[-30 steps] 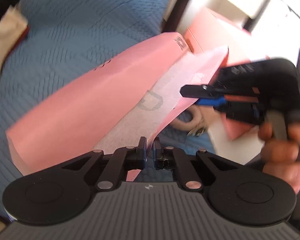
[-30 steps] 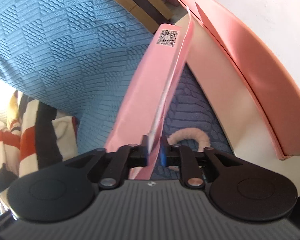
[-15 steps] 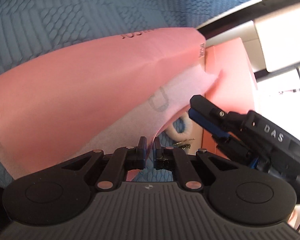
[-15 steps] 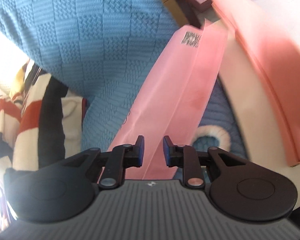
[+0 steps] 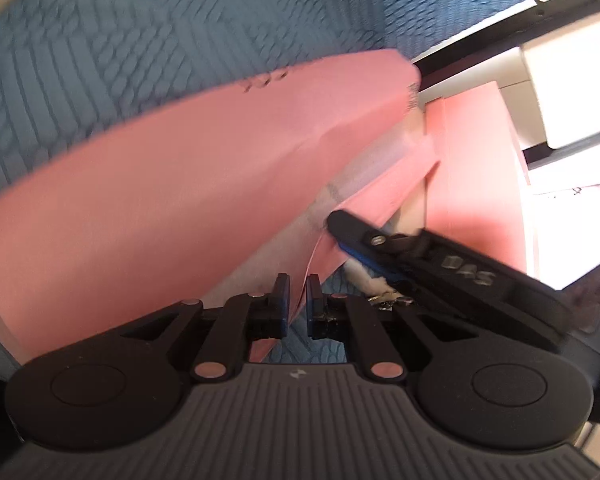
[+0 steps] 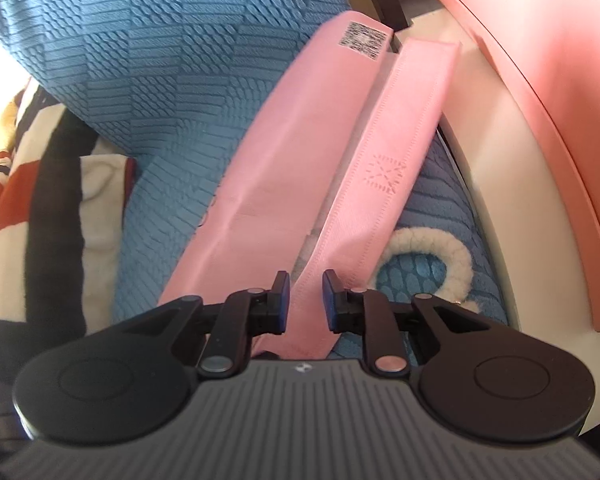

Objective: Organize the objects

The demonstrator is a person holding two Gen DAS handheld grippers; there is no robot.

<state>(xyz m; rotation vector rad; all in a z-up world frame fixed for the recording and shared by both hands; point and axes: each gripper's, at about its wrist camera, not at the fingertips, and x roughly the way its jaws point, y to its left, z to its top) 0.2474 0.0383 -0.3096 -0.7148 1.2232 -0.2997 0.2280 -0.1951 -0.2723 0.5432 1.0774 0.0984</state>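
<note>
Pinching hard, the left gripper [image 5: 298, 300] has its jaws pressed together on the thin near edge of the pink bag [image 5: 180, 184], which hangs above the blue cover [image 5: 140, 32]. The bag's mouth gapes, pale lining showing inside. Moving right in that view, the right gripper [image 5: 342, 226] pokes in at the bag's other flap; motion blur makes it hard to say whether it touches. From the right wrist, its jaws have just been closing, yet they stand a little apart, the bag's stitched flap [image 6: 384, 160] running between the pads [image 6: 330, 300] without being squeezed. Right of the flap, a fluffy white loop [image 6: 452, 248] lies on the cover. Further right, a pink box [image 6: 548, 80].
</note>
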